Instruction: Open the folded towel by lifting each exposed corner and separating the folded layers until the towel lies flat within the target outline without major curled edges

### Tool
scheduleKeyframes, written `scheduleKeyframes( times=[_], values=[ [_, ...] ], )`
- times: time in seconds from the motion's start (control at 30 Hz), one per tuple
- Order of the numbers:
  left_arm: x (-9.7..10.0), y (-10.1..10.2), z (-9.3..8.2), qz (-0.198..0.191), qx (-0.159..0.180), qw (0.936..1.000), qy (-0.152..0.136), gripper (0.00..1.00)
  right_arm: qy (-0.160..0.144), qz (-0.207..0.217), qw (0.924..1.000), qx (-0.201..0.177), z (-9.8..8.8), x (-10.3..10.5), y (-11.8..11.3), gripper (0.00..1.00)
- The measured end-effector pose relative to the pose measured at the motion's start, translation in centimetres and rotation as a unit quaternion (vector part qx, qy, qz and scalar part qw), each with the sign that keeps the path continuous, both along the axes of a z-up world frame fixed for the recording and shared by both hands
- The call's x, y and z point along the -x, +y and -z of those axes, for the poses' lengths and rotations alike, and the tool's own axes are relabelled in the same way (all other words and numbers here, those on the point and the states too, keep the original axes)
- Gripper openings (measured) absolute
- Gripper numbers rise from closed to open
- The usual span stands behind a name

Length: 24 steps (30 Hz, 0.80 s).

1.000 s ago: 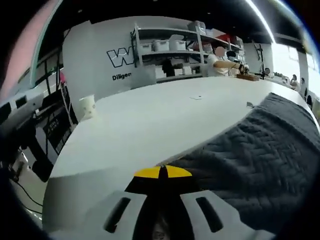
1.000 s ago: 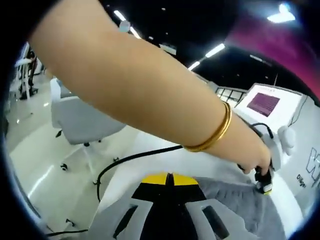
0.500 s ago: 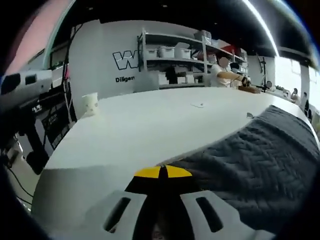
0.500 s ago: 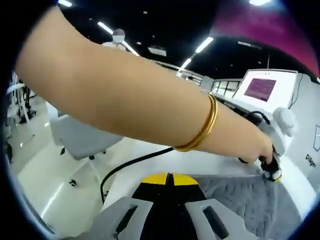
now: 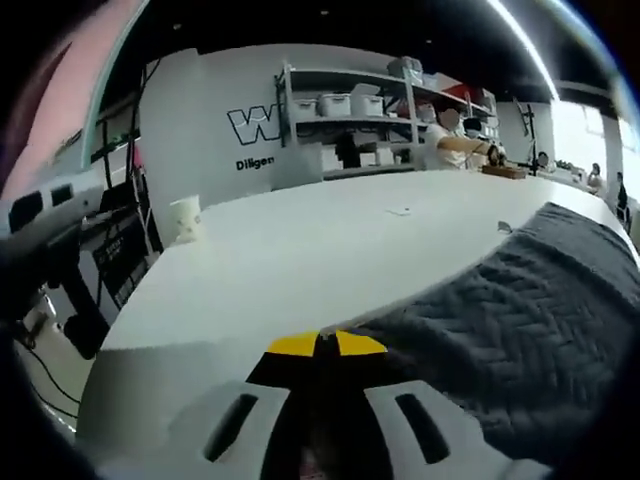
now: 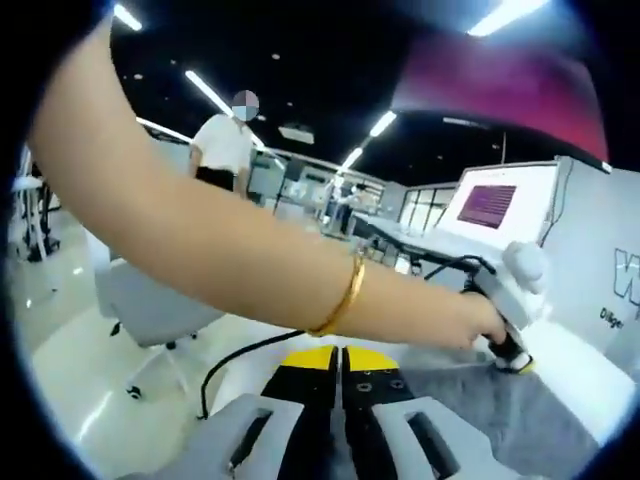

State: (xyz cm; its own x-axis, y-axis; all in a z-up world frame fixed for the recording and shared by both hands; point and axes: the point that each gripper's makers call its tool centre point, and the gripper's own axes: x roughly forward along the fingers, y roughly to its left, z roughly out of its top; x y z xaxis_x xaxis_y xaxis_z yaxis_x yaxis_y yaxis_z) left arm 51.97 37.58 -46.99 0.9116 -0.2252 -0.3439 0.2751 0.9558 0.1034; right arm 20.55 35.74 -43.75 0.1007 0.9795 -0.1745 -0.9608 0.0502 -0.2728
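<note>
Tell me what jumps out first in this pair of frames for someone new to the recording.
In the right gripper view, a bare forearm with a thin gold bangle sweeps across the picture to the hand holding the left tongs at the dark grey herringbone-knit towel. In the left gripper view that towel covers the right part of the broad white table, with a small white paper cup standing near the table's left edge.

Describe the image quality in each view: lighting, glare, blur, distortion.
Left gripper view: even indoor light, fisheye bending the white table edge; window glare washes out the far right; the grey towel weave is fairly sharp, while the left gripper near the lens is soft. Right gripper view: ceiling strip lights flare, the forearm looms large and slightly blurred, and the right gripper is clearer.
</note>
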Motion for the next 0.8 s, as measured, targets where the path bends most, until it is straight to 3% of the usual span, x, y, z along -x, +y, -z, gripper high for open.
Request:
scheduleKeyframes(
  times=[0.07,0.23,0.6,0.7,0.8],
  values=[
    [0.2,-0.3,-0.9,0.003,-0.002,1.0000,-0.007,0.16,0.006,0.014,0.9998,-0.013,-0.7,-0.6,-0.8,0.00],
    [0.9,-1.4,-2.0,0.020,-0.019,0.9996,-0.011,0.15,0.003,0.033,0.9989,-0.034,-2.3,-1.3,-3.0,0.00],
    [4.0,-2.6,-4.3,0.030,-0.012,0.9991,-0.027,0.17,0.005,0.089,0.9951,-0.042,-3.4,-3.9,-8.4,0.00],
    [5.1,-2.5,-5.3,0.016,0.017,0.9992,-0.032,0.18,0.005,0.103,0.9937,-0.045,-3.8,-4.6,-9.7,0.01],
    [5.9,-2.8,-6.8,0.011,0.024,0.9977,-0.062,0.18,0.000,0.118,0.9923,-0.037,-3.7,-5.0,-11.1,0.07]
  ],
)
